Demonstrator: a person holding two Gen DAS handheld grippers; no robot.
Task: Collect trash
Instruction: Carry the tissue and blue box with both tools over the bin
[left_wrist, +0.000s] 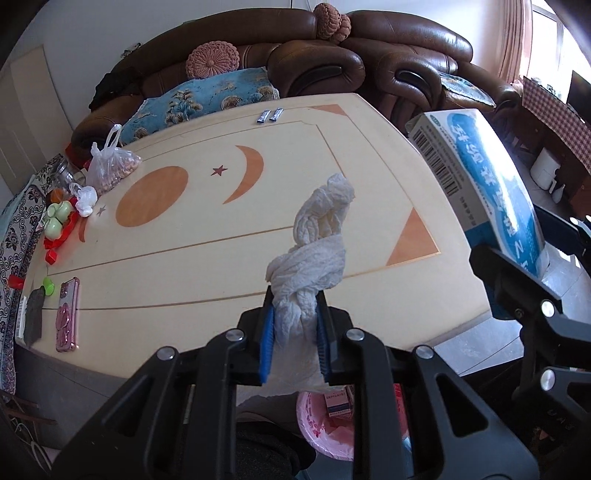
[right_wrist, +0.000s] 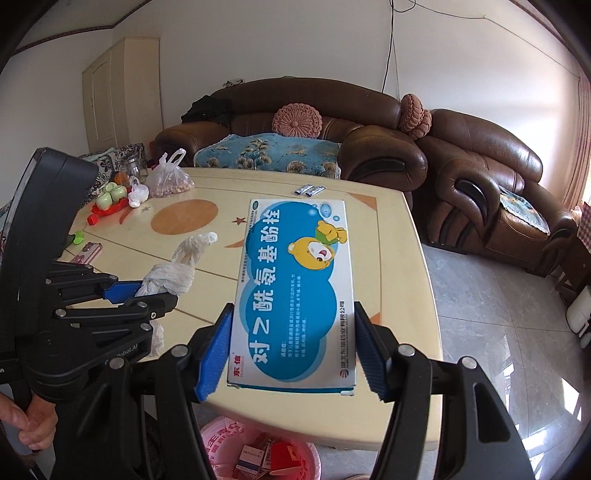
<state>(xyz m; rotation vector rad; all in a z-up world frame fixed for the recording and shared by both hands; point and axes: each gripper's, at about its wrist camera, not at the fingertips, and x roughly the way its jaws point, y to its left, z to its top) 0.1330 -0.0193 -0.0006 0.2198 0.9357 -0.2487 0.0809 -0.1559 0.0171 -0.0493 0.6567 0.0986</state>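
My left gripper (left_wrist: 295, 332) is shut on a twisted white tissue (left_wrist: 317, 240), held above the table's near edge; the gripper and tissue also show in the right wrist view (right_wrist: 173, 273). My right gripper (right_wrist: 291, 350) is shut on a blue-and-white medicine box (right_wrist: 295, 288) with a cartoon bear; the box also shows at the right of the left wrist view (left_wrist: 491, 188). A pink-lined trash bin (right_wrist: 258, 450) with small boxes in it stands on the floor below both grippers, also seen in the left wrist view (left_wrist: 325, 421).
The cream table (left_wrist: 184, 258) carries two blue sachets (left_wrist: 269, 115) at its far edge, a plastic bag of nuts (left_wrist: 110, 166), a small white bag (left_wrist: 86, 199), green and red items (left_wrist: 57, 221), a pink phone (left_wrist: 68, 314). Brown sofas (right_wrist: 369, 147) stand behind.
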